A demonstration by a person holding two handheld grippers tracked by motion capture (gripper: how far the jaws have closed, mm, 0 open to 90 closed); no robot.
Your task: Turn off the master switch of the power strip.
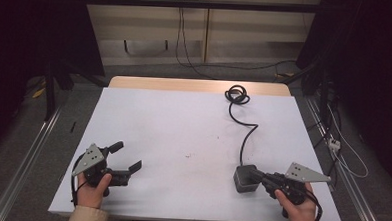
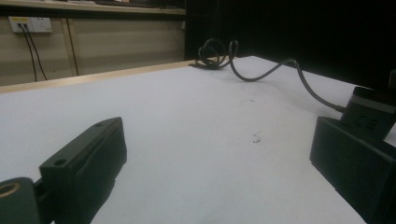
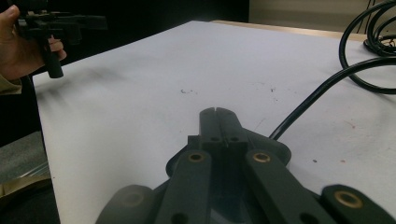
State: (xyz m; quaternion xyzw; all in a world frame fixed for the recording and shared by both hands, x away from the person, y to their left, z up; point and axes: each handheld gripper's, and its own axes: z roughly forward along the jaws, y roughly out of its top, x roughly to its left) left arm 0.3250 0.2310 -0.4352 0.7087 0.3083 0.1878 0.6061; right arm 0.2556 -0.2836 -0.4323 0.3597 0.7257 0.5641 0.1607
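With the right gripper (image 1: 255, 174) fingers pressed together atop the power adapter (image 1: 244, 179) near the tabletop's (image 1: 173, 119) right front edge, and the left gripper (image 1: 127, 157) fingers apart, we should nudge gently.

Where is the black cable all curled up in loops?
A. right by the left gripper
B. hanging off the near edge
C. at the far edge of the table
C: the black cable runs from the dark box by the right gripper to loops at the table's far edge.

Closed tool (image 3: 219, 112) over dark box (image 3: 275, 149)
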